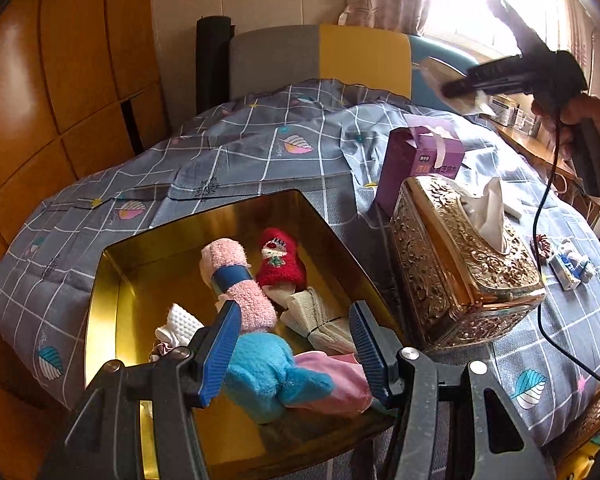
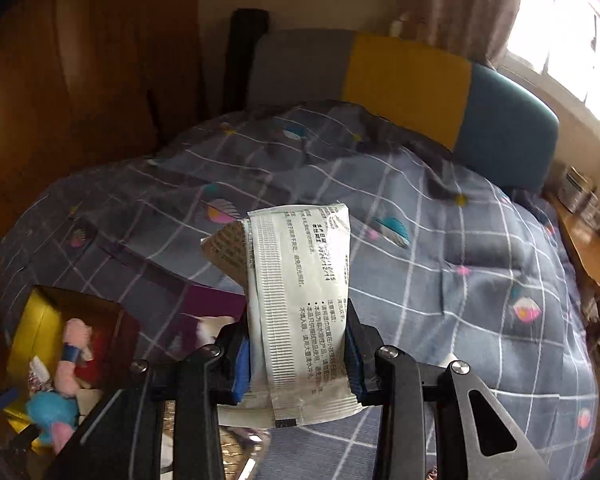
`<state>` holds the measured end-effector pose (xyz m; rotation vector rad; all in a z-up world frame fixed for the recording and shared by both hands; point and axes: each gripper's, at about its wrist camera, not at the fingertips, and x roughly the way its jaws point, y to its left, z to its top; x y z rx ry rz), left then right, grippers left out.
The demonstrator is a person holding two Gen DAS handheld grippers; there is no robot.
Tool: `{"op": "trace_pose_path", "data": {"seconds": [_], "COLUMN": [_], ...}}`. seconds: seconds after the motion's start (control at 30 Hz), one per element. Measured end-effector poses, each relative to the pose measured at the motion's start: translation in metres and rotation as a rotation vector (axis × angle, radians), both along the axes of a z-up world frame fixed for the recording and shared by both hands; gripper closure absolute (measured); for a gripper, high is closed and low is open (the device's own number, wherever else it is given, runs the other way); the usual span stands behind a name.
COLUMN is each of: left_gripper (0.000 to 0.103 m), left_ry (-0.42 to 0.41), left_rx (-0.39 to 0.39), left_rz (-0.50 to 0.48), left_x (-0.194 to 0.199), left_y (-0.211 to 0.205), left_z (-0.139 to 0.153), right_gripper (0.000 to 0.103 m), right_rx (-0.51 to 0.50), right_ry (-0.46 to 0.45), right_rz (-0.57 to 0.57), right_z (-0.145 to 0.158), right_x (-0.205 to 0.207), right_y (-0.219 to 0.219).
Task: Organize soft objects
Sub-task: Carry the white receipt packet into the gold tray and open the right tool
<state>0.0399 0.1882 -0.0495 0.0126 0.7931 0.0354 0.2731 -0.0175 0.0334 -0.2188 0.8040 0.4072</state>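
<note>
Soft items — pink rolled towel (image 1: 238,284), red knitted doll (image 1: 278,260), blue plush (image 1: 268,376) — lying in gold tin (image 1: 112,320) on grey checked quilt (image 1: 260,148), towel's long axis running near-to-far, doll upright with head at far end. Left gripper (image 1: 294,350) poised low over near edge of tin, jaws spread wide either side of blue plush, nothing clamped. Right gripper (image 2: 298,356) raised well above quilt, right of tin, clamped on white sachet (image 2: 300,300) standing upright, long axis vertical, printed back toward camera; gold tissue box (image 1: 464,260) just right of tin.
</note>
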Motion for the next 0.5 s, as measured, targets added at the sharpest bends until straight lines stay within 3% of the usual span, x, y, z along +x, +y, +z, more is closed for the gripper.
{"op": "trace_pose_path", "data": {"seconds": [0.27,0.5], "left_gripper": [0.046,0.046], "left_ry": [-0.01,-0.014], "left_rx": [0.002,0.001], "left_rz": [0.006,0.041], "left_x": [-0.007,-0.013], "left_y": [0.002,0.011], "left_z": [0.002,0.0], "right_gripper": [0.065,0.065], "right_rx": [0.011,0.027], "right_ry": [0.044,0.113], "right_rz": [0.258,0.388], "right_z": [-0.015,-0.037], "right_x": [-0.063,-0.112], "right_y": [0.06,0.089]}}
